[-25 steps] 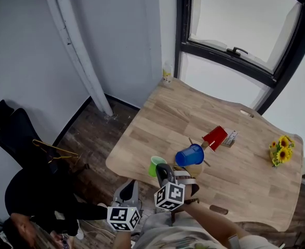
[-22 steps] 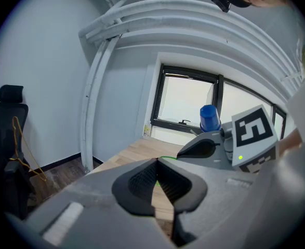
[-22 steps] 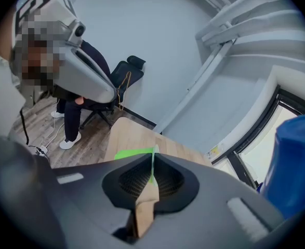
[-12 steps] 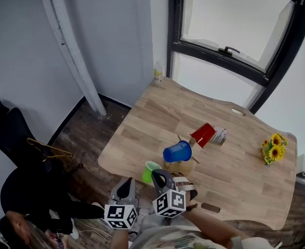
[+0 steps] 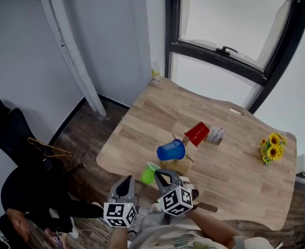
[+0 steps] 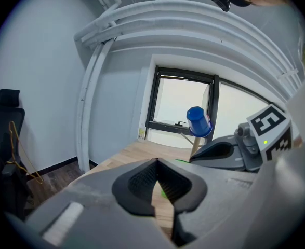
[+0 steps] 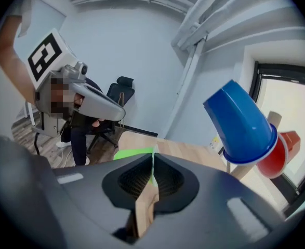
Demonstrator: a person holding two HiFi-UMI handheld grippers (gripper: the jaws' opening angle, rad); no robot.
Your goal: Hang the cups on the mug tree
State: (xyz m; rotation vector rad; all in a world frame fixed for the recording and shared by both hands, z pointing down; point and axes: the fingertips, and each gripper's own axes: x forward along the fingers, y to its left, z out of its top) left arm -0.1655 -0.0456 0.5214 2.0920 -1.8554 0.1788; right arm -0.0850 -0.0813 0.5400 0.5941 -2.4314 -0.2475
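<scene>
Head view shows the mug tree (image 5: 179, 165) standing on the tabletop (image 5: 235, 175) with two cups already hung on it: a blue cup (image 5: 170, 150) on the branch facing the person and a red cup (image 5: 197, 134) on the far side. The third, a green cup (image 5: 150, 173), sits on the near-left side of the tree, close to the tabletop's edge.

The right claw (image 5: 160, 175) is clenched at that cup. In the right gripper view a thin green sliver lies between its pads, so it seems to be pinching the cup's wall. The left claw (image 5: 127, 181) is clenched on nothing, further left of the tree.

The last cup looks to be the step in hand. Next it needs lifting to a free peg, mouth tilted so it slides on.

Counted: three cups, one tree, two claws, one bunch of sunflowers (image 5: 271, 148) well right of the tree.
</scene>
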